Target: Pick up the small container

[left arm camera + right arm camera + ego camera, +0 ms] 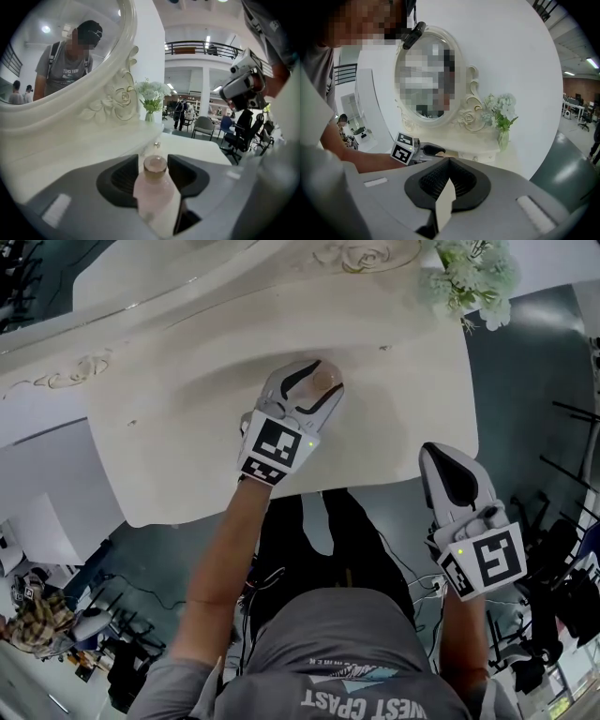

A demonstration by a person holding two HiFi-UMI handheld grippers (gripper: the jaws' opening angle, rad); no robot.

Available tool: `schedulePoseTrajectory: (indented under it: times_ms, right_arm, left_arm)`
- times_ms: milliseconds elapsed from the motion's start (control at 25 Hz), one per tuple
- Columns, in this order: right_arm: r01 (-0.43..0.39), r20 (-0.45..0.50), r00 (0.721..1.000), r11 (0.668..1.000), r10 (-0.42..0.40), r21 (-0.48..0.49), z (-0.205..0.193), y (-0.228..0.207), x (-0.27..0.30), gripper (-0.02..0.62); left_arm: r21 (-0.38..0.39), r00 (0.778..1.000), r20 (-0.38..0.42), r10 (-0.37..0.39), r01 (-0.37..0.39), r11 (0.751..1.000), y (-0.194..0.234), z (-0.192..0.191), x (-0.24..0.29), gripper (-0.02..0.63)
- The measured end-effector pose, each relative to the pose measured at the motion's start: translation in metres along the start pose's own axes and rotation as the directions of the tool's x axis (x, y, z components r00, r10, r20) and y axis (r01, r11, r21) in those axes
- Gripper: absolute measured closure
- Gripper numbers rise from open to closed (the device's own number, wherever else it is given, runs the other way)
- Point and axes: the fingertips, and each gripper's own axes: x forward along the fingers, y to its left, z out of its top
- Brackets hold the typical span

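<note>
The small pink bottle [153, 190] stands on the dressing table [403, 399] between the wide-open jaws of the left gripper [309, 381], seems light, stiff, slippery and perhaps fragile, and is best gripped on its body below the cap [155, 165]; the right gripper [441, 460] is closed.

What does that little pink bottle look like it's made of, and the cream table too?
Small bottle: likely frosted glass or plastic, its body matte, milky translucent pink; cap looks tan, slightly glossy. Table: probably painted wood or resin, matte cream surface with carved rose trim.
</note>
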Motion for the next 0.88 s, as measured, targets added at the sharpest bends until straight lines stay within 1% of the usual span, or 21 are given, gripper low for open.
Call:
schedulePoseTrajectory:
  times_ms: [320,400,560,640,720,880]
  right_arm:
    - [-0.001,-0.013,1.0,1.0,0.001,0.002,-0.009,0.001,0.001,0.594]
    - [0.0,-0.012,1.0,1.0,0.0,0.001,-0.01,0.002,-0.002,0.594]
    - [-0.002,-0.01,1.0,1.0,0.002,-0.001,-0.011,0.005,-0.005,0.594]
    - [-0.003,-0.006,1.0,1.0,0.003,-0.004,-0.011,0.008,-0.005,0.594]
    - [-0.004,-0.001,1.0,1.0,0.004,-0.008,-0.01,0.01,-0.007,0.594]
    - [-0.003,0.015,1.0,1.0,0.003,-0.015,-0.004,0.013,-0.015,0.594]
  left_arm:
    - [0.052,1.0,-0.023,-0.003,0.004,0.999,-0.002,-0.01,0.016,0.414]
    - [0.06,1.0,-0.021,0.001,0.001,0.998,-0.004,-0.011,0.018,0.429]
    - [0.057,1.0,0.007,-0.001,0.001,0.998,-0.004,-0.009,0.017,0.447]
    - [0.055,1.0,0.011,-0.005,0.004,0.998,-0.003,-0.009,0.016,0.481]
    - [0.06,1.0,-0.008,-0.011,0.012,0.998,-0.003,-0.009,0.016,0.491]
    - [0.112,0.998,-0.05,-0.036,0.041,0.993,-0.015,-0.007,0.009,0.492]
